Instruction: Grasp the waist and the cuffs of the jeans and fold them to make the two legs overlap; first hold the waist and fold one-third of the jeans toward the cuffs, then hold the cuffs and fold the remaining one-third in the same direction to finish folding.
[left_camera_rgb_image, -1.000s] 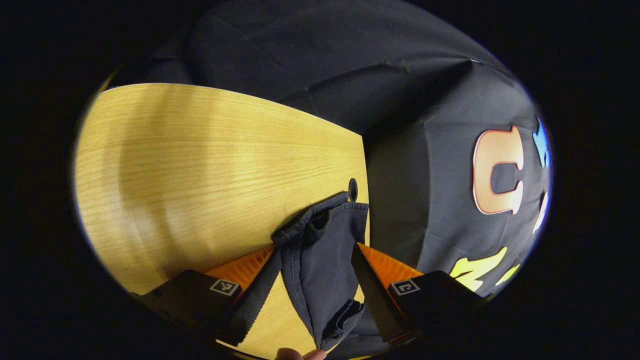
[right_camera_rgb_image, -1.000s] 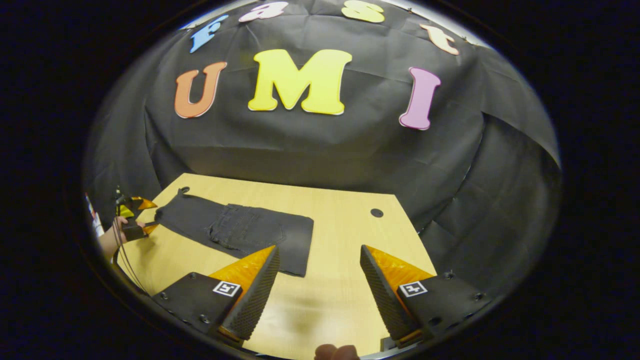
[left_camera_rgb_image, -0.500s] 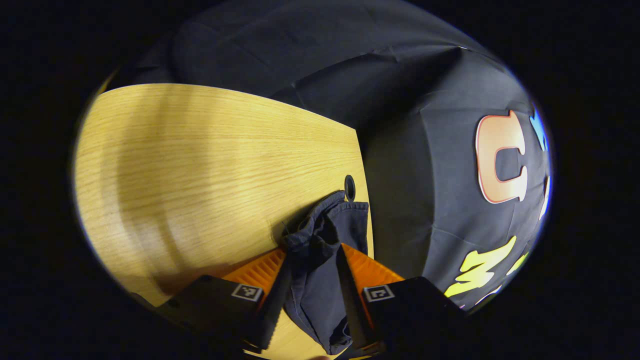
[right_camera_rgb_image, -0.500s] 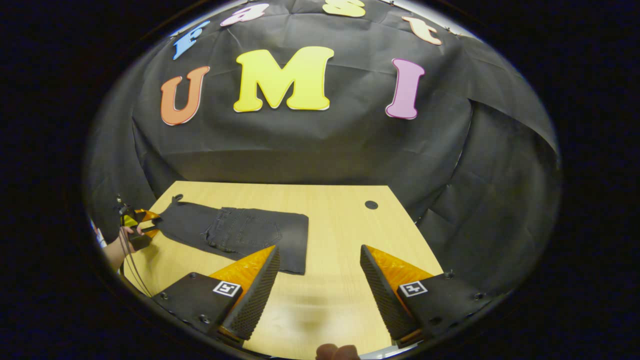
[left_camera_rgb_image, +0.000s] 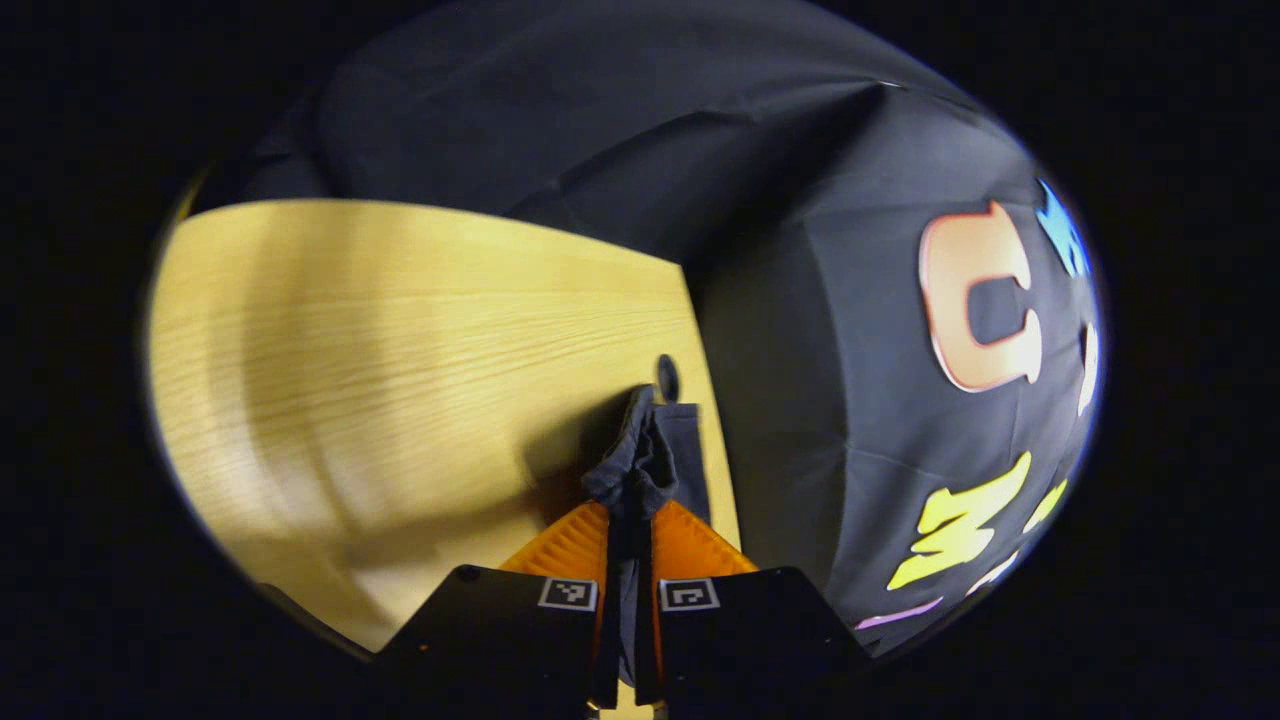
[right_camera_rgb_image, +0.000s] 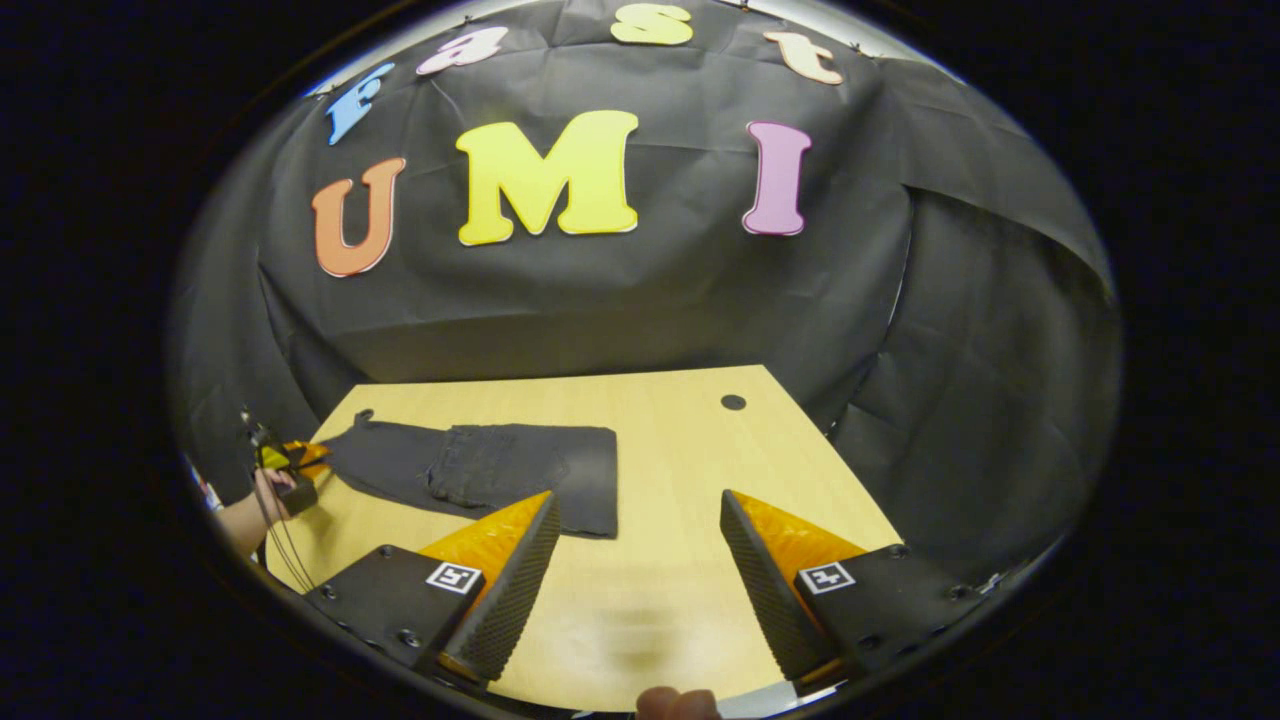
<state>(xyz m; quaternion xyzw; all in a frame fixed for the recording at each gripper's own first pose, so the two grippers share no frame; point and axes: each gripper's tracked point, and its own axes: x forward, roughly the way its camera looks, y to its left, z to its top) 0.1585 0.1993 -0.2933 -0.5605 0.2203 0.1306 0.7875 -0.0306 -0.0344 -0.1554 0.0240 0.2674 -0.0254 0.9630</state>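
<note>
Now, left gripper (left_camera_rgb_image: 630, 545): closed tight, jeans (left_camera_rgb_image: 648, 462) cuffs pinched between both fingers.
Right gripper (right_camera_rgb_image: 640, 545): spread wide above table (right_camera_rgb_image: 660, 450), jeans lying well beyond.

table (right_camera_rgb_image: 680, 590) bare ahead of right tool (right_camera_rgb_image: 640, 560) | jeans (right_camera_rgb_image: 500, 470) left | wall probably close

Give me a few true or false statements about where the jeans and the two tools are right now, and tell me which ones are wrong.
1. The left tool is shut on the jeans. True.
2. The right tool is clamped on the jeans. False: its fingers are spread open over the bare table, holding nothing.
3. The jeans hang in the air above the table. False: they lie flat on it, only the gripped end bunched.
4. A hand holds the left tool at the jeans' far end in the right gripper view. True.
</note>
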